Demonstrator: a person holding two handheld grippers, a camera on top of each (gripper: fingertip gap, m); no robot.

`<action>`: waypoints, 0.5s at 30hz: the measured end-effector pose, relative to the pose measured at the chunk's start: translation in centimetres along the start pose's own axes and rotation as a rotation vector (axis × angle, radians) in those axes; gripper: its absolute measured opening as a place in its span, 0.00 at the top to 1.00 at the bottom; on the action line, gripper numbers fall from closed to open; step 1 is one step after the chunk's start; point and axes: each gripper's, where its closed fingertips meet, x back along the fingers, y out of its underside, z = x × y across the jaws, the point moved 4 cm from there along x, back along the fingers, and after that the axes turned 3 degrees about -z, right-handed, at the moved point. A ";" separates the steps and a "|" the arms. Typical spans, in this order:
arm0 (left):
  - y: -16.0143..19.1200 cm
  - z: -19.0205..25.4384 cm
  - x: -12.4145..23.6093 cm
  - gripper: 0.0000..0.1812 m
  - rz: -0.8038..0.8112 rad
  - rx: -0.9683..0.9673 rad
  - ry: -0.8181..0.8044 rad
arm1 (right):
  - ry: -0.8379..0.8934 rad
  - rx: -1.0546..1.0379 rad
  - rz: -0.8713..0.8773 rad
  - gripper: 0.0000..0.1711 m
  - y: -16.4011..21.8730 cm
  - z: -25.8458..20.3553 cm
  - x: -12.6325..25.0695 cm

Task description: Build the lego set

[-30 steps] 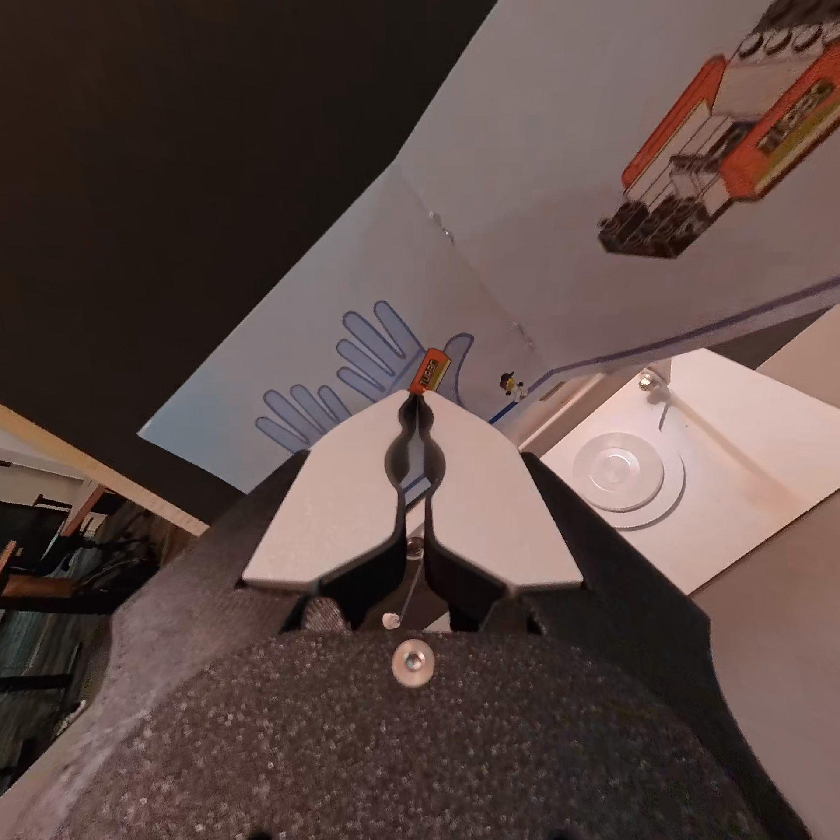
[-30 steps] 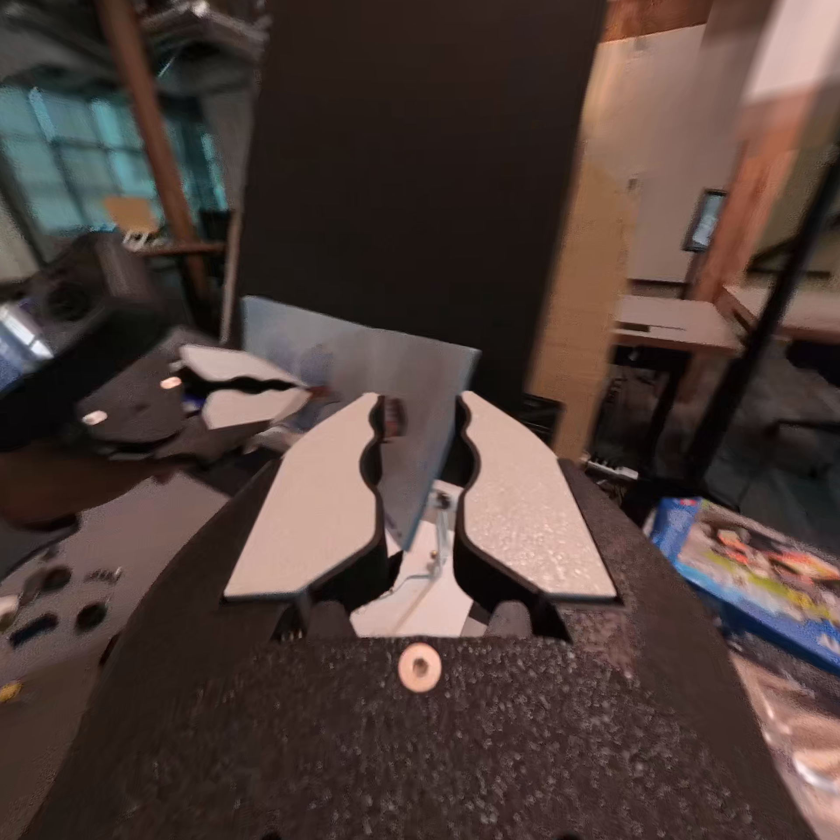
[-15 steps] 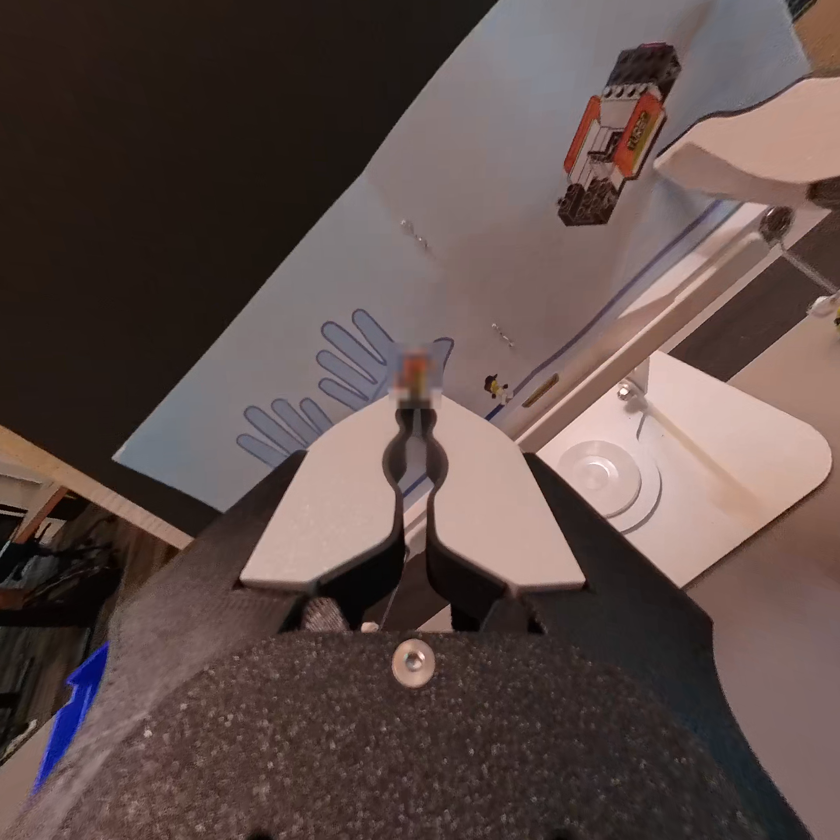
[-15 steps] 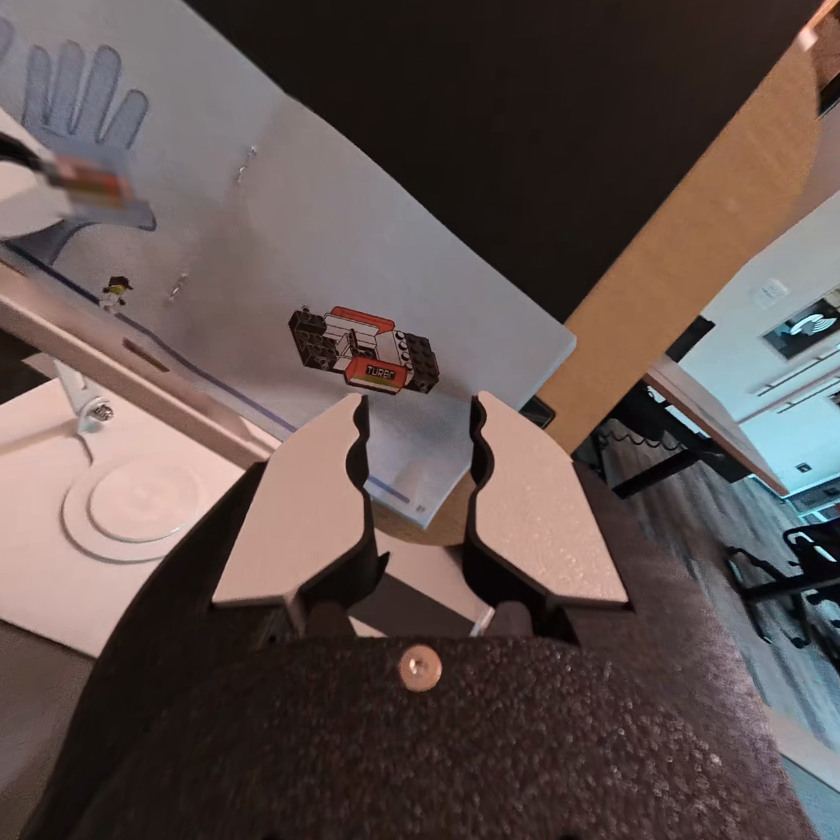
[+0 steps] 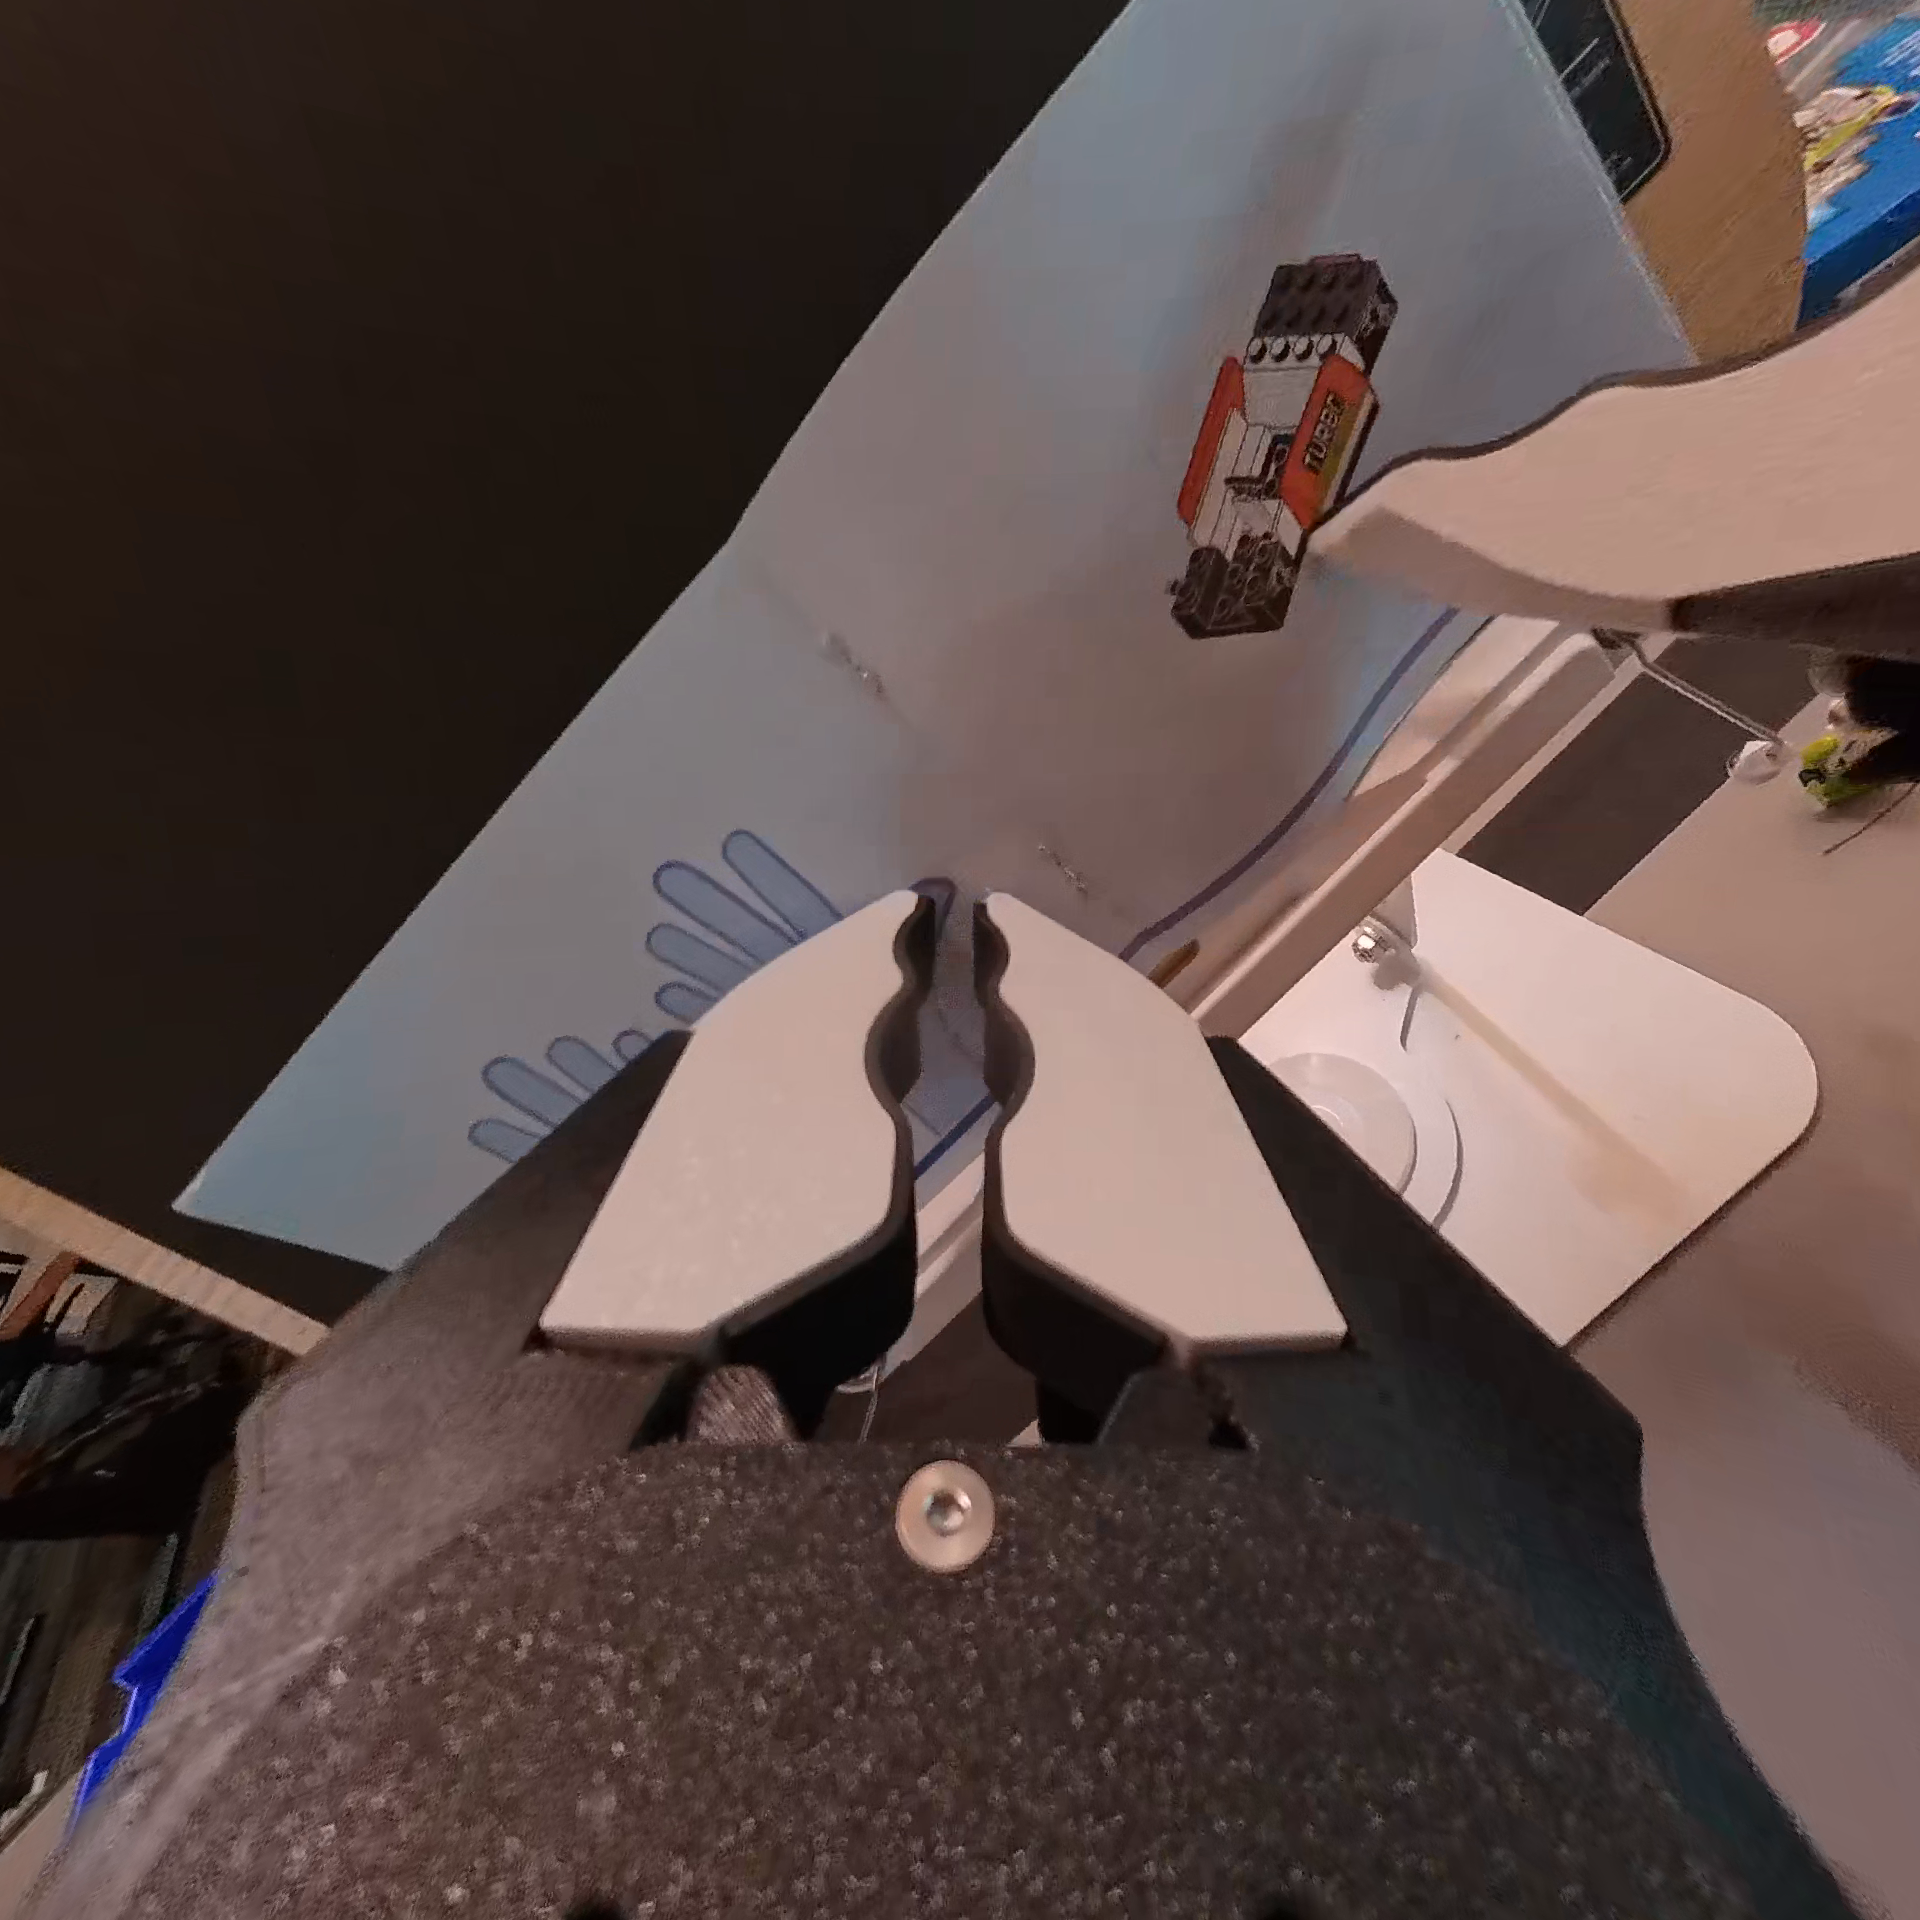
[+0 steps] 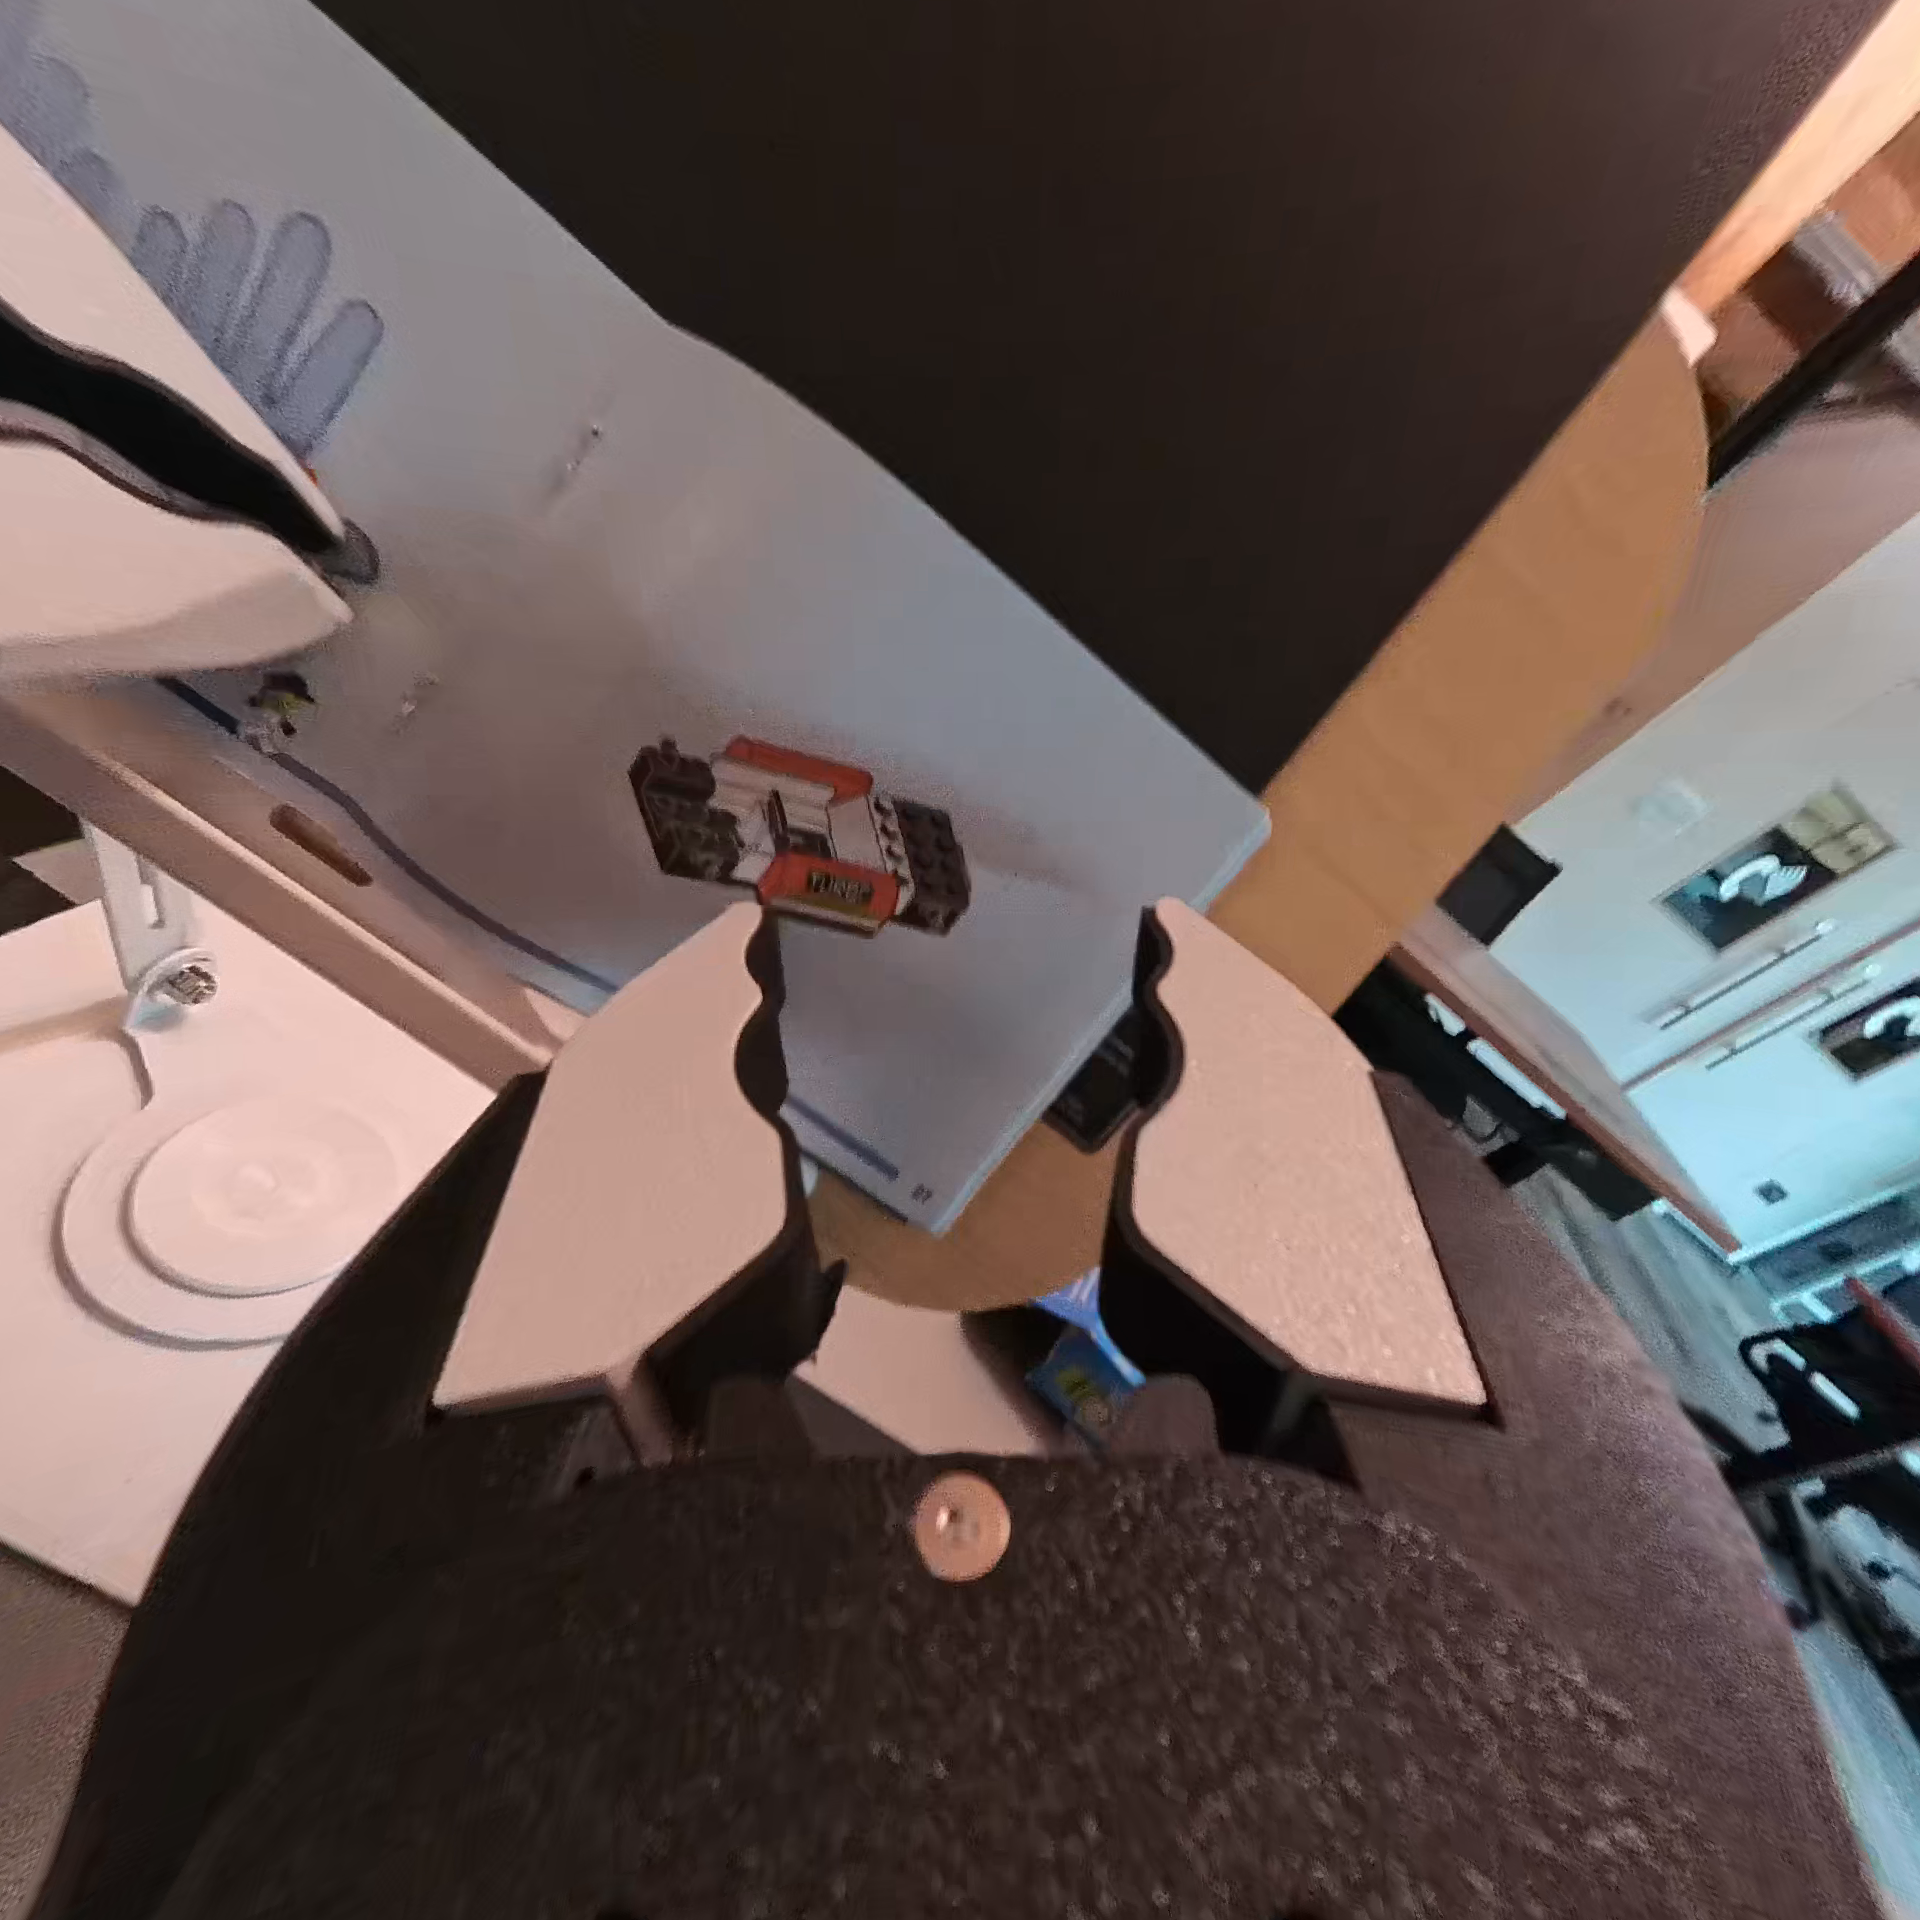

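Note:
The open instruction booklet (image 5: pixel 1039 520) leans on a white stand (image 5: pixel 1610 1091) and shows a printed orange, white and black model (image 5: pixel 1278 457). My left gripper (image 5: pixel 951 914) points at the page's lower fold, over a printed hand outline, with its jaws a narrow gap apart and nothing visible between them. My right gripper (image 6: pixel 961 925) is wide open and empty, close in front of the booklet (image 6: pixel 727 520), just below the printed model (image 6: pixel 800 842). One right finger (image 5: pixel 1662 499) shows at the upper right of the left wrist view. A left finger (image 6: pixel 135 540) shows at the left of the right wrist view.
The white stand base (image 6: pixel 208 1039) sits on a grey table (image 5: pixel 1818 1351). A small yellow-green piece (image 5: pixel 1849 758) lies at the right. A blue box (image 5: pixel 1860 156) and a round wooden board (image 6: pixel 1455 831) are behind the booklet, before a black backdrop.
The small orange piece that stuck out of my left gripper's tips no longer shows, and its jaws have parted slightly. My right gripper has opened wider and come closer to the page.

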 end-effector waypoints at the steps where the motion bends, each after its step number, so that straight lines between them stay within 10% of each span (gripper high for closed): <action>1: -0.1 0.1 -0.1 0.96 0.001 -0.002 0.002 | -0.011 0.013 0.012 0.60 -0.5 0.0 -0.1; 15: 0.0 -0.1 -0.4 0.97 0.016 -0.009 0.001 | -0.064 -0.066 -0.005 0.62 -0.5 0.3 -1.4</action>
